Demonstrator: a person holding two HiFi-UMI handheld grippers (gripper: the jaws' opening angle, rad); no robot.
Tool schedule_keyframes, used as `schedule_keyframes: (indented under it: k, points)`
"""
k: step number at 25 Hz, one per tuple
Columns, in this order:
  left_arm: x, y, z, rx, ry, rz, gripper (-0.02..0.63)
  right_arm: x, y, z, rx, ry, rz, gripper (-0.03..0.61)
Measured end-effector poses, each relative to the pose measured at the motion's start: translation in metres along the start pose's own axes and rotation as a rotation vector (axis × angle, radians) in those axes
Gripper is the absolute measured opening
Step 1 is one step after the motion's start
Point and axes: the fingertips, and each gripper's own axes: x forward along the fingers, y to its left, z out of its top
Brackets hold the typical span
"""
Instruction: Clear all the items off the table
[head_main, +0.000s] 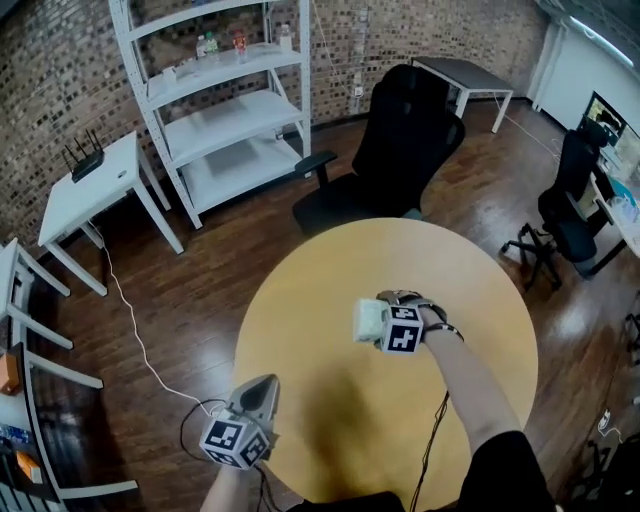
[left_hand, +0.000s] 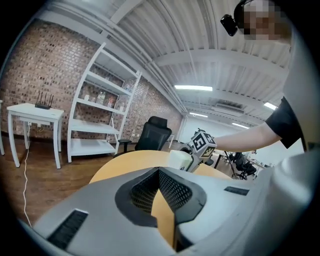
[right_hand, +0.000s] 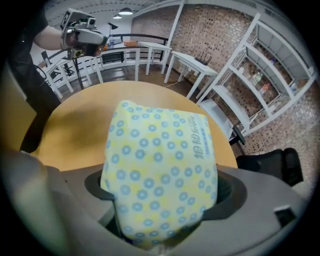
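The right gripper's (right_hand: 161, 200) jaws clamp the soft pale-yellow pack with blue ring dots (right_hand: 160, 160). Its long axis runs straight out ahead of them, over the middle of the round light-wood table (head_main: 330, 270). The left gripper (left_hand: 159, 172), pinched together and empty, hangs at the table's near-left edge, farther off. The pack's blue side print is too blurred to read.

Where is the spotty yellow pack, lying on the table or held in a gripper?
Held. The right gripper squeezes the spotty pack between its jaws, one pressing on each side.
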Motion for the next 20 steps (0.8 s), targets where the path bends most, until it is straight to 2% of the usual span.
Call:
schedule_keyframes:
  k: [5,9,14,20]
  points:
    - [-0.009,-0.036,0.036,0.045,-0.066,-0.101,-0.009,-0.086,0.014,-0.02,0.036,0.055,-0.136,0.497]
    - [-0.022,-0.084,0.05,0.08,-0.104,-0.224,-0.008,-0.155,0.053,-0.045,0.104,0.092,-0.216,0.497]
    - [-0.018,-0.172,0.037,0.082,-0.1,-0.447,-0.009,-0.234,0.132,-0.12,0.368,0.117,-0.282,0.499]
    - [-0.009,-0.296,0.016,0.124,-0.049,-0.705,-0.009,-0.296,0.239,-0.236,0.647,0.258,-0.359,0.499]
